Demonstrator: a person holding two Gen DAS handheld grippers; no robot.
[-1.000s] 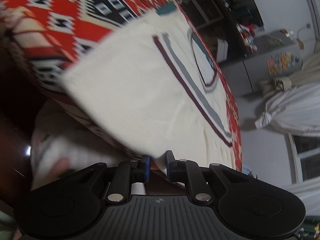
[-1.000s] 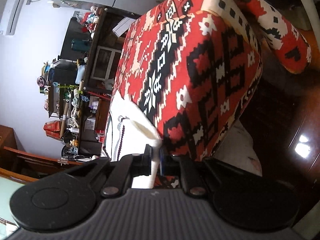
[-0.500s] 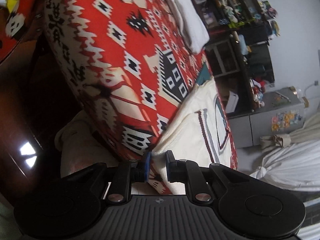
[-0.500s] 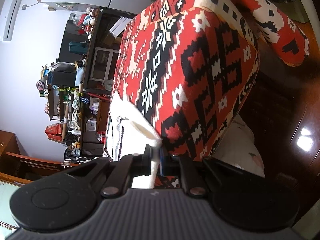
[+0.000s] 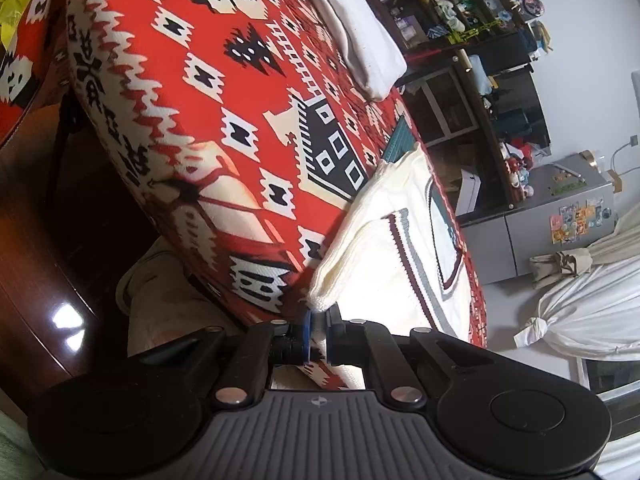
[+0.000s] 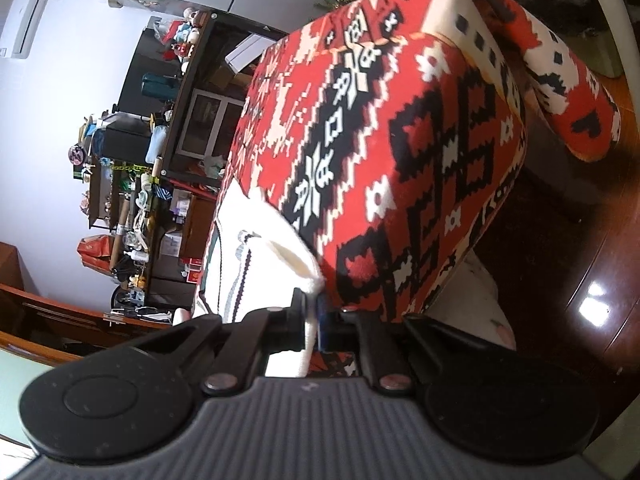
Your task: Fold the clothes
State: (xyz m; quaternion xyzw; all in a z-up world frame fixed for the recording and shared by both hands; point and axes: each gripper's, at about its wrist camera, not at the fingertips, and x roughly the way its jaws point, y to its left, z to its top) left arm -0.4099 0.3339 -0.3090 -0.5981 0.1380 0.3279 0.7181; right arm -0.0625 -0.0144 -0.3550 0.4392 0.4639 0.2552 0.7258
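1. Cream knit is what we've got here: a cream sweater (image 5: 384, 264) with maroon and grey stripes and a teal-edged neckline, lying on the near end of a surface draped in a red, black and white patterned blanket (image 5: 224, 128).
2. Our left gripper (image 5: 317, 330) is clamped on a corner of the sweater right at the blanket's edge, and you can see the knit pinched between the blue pads.
3. Our right gripper (image 6: 311, 320) is clenched on another corner of the same sweater (image 6: 256, 268), fabric bunched between its fingers, just beside the blanket's (image 6: 384, 152) hanging side.
4. A folded white garment (image 5: 360, 36) sits further along on the blanket, well apart from the sweater.
5. Dark shelves (image 6: 132, 184) packed with clutter stand behind, against the wall.
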